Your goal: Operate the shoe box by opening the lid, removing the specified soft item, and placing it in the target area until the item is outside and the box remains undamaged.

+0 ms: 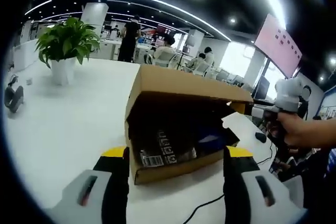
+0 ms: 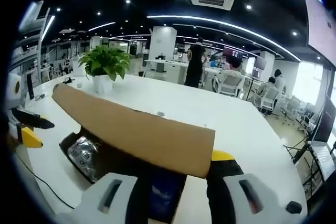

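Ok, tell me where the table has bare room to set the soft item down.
Bare table lies between the box and the plant. More lies beyond the lid, toward the far edge. It is crowded by the cable near the left gripper.

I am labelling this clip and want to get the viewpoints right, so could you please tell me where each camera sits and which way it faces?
Left gripper view: rides the left gripper, looking along its open jaws into the open shoe box; a hand holding the right gripper shows at the right.
Right gripper view: rides the right gripper, facing the raised lid from the box's other side, jaws apart at its edge; the left gripper enters from the left.
Shared: the box, white table and potted plant.
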`<state>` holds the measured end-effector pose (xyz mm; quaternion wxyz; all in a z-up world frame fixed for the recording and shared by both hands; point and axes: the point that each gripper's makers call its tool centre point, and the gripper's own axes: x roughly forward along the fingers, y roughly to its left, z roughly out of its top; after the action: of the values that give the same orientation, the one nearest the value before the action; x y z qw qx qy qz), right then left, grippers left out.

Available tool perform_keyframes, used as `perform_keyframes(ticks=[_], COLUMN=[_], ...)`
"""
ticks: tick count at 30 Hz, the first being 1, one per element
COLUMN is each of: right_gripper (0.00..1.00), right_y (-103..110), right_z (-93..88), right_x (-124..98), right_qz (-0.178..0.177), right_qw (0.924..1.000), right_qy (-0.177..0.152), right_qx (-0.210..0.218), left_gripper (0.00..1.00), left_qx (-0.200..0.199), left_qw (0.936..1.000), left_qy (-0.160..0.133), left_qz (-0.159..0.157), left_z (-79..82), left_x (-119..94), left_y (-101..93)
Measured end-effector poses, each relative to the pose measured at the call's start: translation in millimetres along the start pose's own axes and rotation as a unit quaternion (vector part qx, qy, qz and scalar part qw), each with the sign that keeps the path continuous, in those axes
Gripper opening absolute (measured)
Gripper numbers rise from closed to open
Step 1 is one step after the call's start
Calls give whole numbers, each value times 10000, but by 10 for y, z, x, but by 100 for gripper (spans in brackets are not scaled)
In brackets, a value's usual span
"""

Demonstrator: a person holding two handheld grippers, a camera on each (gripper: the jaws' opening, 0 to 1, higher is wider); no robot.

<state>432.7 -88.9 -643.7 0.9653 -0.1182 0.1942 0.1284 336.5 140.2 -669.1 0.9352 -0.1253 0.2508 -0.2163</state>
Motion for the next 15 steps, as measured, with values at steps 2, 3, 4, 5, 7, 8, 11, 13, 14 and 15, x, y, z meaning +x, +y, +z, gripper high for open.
perform_keyframes(ticks=[2, 3, 4, 5, 7, 8, 11, 13, 14, 15], right_gripper=[31, 29, 28, 26, 24, 23, 19, 16, 14, 11], right_y=[-27, -45, -60, -84, -106, -122, -164, -191, -209, -240], right_z=[-1, 11, 26, 47, 71, 94, 135, 160, 169, 179], right_x=[2, 11, 14, 16, 32, 38, 62, 76, 78, 80], right_qz=[-39, -56, -73, -101, -105, -116, -171, -199, -235, -283], right_qw=[10000, 10000, 10000, 9999, 9999, 9999, 9998, 9997, 9995, 9993], right_qy=[8, -11, -19, -26, -41, -53, -64, -70, -89, -107], right_qx=[-29, -21, -14, -15, 65, 111, 125, 147, 164, 212], left_gripper=[75, 74, 72, 72, 73, 74, 75, 75, 75, 74], left_qx=[96, 145, 166, 336, 595, 656, 818, 909, 909, 879], left_qw=[10000, 9998, 9997, 9991, 9979, 9974, 9958, 9949, 9948, 9950], left_qy=[-6, 87, 150, 214, 242, 285, 352, 386, 395, 417], left_qz=[2, -72, -107, -122, -87, -133, -216, -208, -225, -244], left_z=[0, -27, -48, -69, -73, -85, -76, -69, -66, -65], left_x=[27, 41, 50, 62, 82, 94, 118, 138, 149, 160], left_y=[-18, -42, -56, -56, -35, -43, -32, -4, 5, 13])
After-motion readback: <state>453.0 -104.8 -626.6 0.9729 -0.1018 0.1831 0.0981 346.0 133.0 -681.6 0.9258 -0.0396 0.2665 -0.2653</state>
